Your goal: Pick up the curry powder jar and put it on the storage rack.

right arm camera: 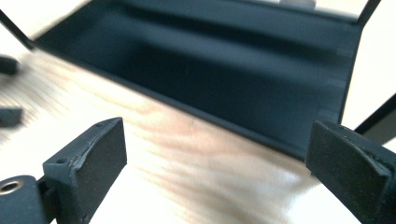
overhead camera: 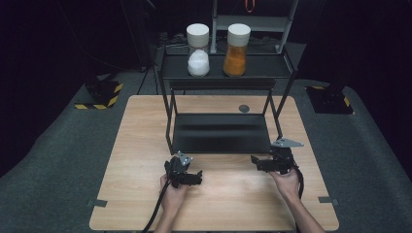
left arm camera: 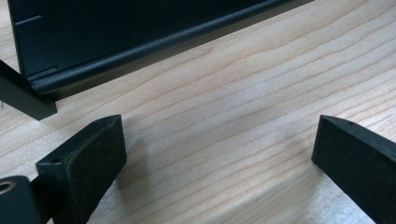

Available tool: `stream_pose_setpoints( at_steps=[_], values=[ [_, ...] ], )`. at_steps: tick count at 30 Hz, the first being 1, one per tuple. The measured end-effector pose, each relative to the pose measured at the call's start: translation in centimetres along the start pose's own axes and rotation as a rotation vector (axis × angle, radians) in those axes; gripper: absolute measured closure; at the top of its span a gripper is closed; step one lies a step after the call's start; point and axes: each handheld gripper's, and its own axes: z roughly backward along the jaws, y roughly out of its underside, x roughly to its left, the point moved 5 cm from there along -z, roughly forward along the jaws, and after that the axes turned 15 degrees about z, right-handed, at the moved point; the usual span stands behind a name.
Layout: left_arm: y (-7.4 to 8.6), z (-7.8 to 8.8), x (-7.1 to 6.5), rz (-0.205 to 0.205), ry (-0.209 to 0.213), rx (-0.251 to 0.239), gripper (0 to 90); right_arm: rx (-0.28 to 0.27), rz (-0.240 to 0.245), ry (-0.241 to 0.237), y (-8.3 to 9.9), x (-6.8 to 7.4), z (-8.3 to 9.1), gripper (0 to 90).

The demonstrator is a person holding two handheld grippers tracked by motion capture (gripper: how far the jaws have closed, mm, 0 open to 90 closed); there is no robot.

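Note:
A black two-tier metal rack (overhead camera: 221, 133) stands on the wooden table (overhead camera: 145, 145). On its upper shelf stand a jar of white powder (overhead camera: 198, 49) and a jar of orange powder (overhead camera: 236, 49), both with pale lids. My left gripper (overhead camera: 197, 177) rests low over the table in front of the rack's left leg, open, with bare wood between its jaws (left arm camera: 219, 154). My right gripper (overhead camera: 256, 162) hovers by the rack's front right corner, pointing left, open and empty (right arm camera: 217, 172). The rack's lower shelf (right arm camera: 224, 70) lies just beyond its jaws.
A small round grey insert (overhead camera: 244, 108) sits in the table behind the rack. Grey carpet (overhead camera: 58, 145) surrounds the table, with yellow-and-black striped stand bases at the back left (overhead camera: 99, 94) and back right (overhead camera: 330, 99). Bare wood lies in front of both grippers.

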Motion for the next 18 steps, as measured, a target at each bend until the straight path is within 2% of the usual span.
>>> stream_pose_setpoints(
  at_steps=[2, 4, 10, 15, 18],
  values=[
    [0.0, 0.0, 0.0, 0.002, 0.001, -0.001, 2.9, 0.026, 0.012, 0.01, 0.5, 0.5, -0.5, 4.5],
    [0.0, 0.0, 0.0, 0.001, 0.001, -0.001, 2.9, 0.058, 0.045, 0.03, 0.8, 1.3, -0.9, 4.3],
    [0.0, 0.0, 0.0, 0.002, 0.0, -0.001, 2.9, 0.092, 0.091, 0.05, 1.8, 2.7, -1.5, 3.9],
    [0.0, 0.0, 0.0, -0.001, -0.001, 0.001, 2.8, 0.111, 0.117, 0.049, 2.2, 3.2, -1.8, 3.9],
    [0.0, 0.0, 0.0, -0.001, -0.001, 0.001, 2.8, 0.136, 0.149, 0.04, 2.2, 3.8, -2.3, 3.8]
  ],
)
